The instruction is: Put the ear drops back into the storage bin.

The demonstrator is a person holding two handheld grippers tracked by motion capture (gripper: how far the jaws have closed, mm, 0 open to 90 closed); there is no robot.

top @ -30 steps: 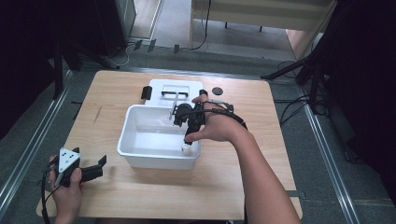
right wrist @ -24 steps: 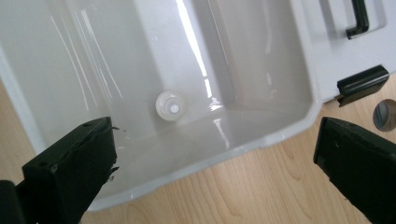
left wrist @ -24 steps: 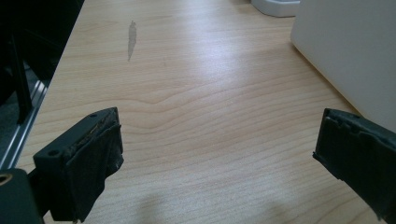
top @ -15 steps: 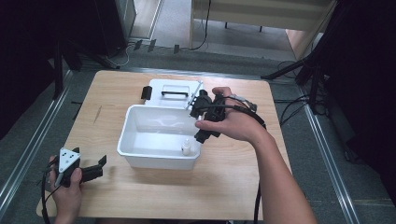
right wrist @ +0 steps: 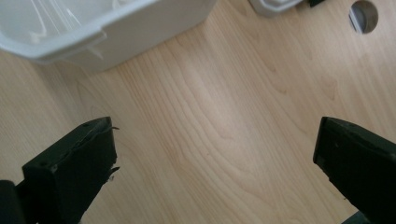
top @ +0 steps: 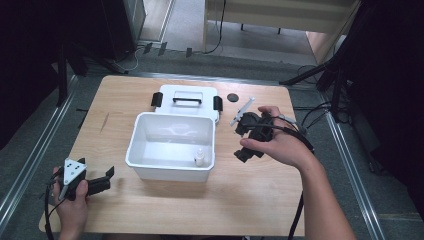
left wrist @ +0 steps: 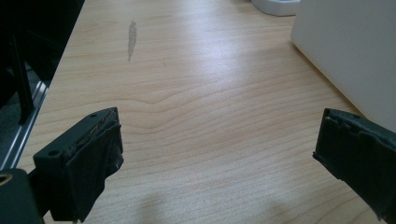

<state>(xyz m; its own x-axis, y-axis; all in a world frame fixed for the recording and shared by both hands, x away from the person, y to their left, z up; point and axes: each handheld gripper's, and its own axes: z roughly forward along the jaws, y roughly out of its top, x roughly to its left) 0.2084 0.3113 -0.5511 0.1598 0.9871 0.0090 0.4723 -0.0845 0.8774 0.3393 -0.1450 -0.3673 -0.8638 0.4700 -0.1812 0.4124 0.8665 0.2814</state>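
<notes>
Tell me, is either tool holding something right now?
No. The left tool and the right tool are both open, with bare table between their jaws.

- Table centre is blocked by the white bin [top: 170,147]; its lid [top: 186,100] lies touching at 12 o'clock.
- Bare wood is left at 6, 9 and 3 o'clock of the bin.
- Bin interior is open from above; a small bottle [top: 199,158] stands in its 5 o'clock corner.

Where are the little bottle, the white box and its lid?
bottle [top: 199,158], high view, on its body inside the box.
box [top: 169,172], high view, on its near outer wall.
lid [top: 186,93], high view, on its white top above the black handle.
</notes>
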